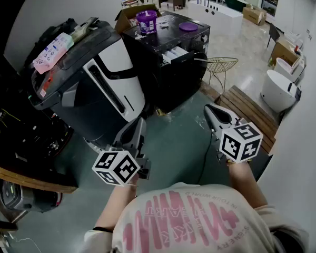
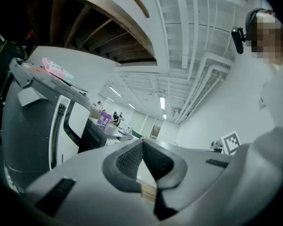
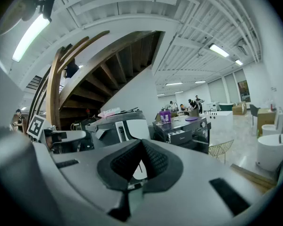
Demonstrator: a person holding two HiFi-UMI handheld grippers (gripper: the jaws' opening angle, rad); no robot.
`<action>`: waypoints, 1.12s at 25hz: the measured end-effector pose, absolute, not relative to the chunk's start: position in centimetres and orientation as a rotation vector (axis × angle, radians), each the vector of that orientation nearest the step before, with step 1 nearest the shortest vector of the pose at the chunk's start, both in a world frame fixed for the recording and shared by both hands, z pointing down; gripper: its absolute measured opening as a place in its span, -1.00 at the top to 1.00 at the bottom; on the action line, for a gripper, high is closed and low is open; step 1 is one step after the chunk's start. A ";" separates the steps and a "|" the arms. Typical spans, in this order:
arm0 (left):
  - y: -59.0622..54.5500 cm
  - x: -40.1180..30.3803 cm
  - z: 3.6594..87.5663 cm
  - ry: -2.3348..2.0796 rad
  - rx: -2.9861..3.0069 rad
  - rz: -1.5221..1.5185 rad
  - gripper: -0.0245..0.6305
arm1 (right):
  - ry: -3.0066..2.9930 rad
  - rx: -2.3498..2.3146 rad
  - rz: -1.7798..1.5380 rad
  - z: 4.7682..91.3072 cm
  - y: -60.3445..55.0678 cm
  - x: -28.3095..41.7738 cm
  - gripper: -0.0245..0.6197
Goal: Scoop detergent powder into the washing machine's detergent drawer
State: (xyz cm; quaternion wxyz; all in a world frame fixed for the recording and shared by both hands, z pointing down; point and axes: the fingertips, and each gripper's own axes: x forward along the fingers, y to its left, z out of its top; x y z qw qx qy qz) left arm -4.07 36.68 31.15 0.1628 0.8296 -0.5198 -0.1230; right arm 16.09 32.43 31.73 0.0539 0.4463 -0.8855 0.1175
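Note:
A black washing machine [image 1: 168,67] stands across the green floor ahead of me. Its white detergent drawer [image 1: 175,54] is pulled out at the front. On top stand a purple detergent tub [image 1: 146,21] and, apart from it, the tub's purple lid [image 1: 188,26]. My left gripper [image 1: 138,124] is held low and well short of the machine, shut and empty. Likewise low and shut with nothing in it is my right gripper [image 1: 208,110]. The right gripper view shows the tub [image 3: 165,116], the lid [image 3: 192,118] and the drawer [image 3: 179,137] far beyond the shut jaws.
A tilted grey and white appliance [image 1: 95,83] with a pink packet [image 1: 52,51] on top stands close on the left. A wire stool [image 1: 221,67], a wooden platform [image 1: 247,107] and a white bathtub [image 1: 279,88] are on the right. People stand far back.

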 end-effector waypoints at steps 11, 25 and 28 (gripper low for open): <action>35.4 -3.8 33.7 -1.514 2.313 -0.321 0.93 | -2.643 1.295 0.459 35.9 30.7 16.2 0.93; 22.2 -6.1 34.4 -1.478 2.325 -0.306 0.93 | -2.604 1.308 0.515 37.0 18.5 13.5 0.93; 18.2 -7.2 33.2 -1.470 2.351 -0.320 0.93 | -2.605 1.329 0.496 35.6 14.5 12.6 0.93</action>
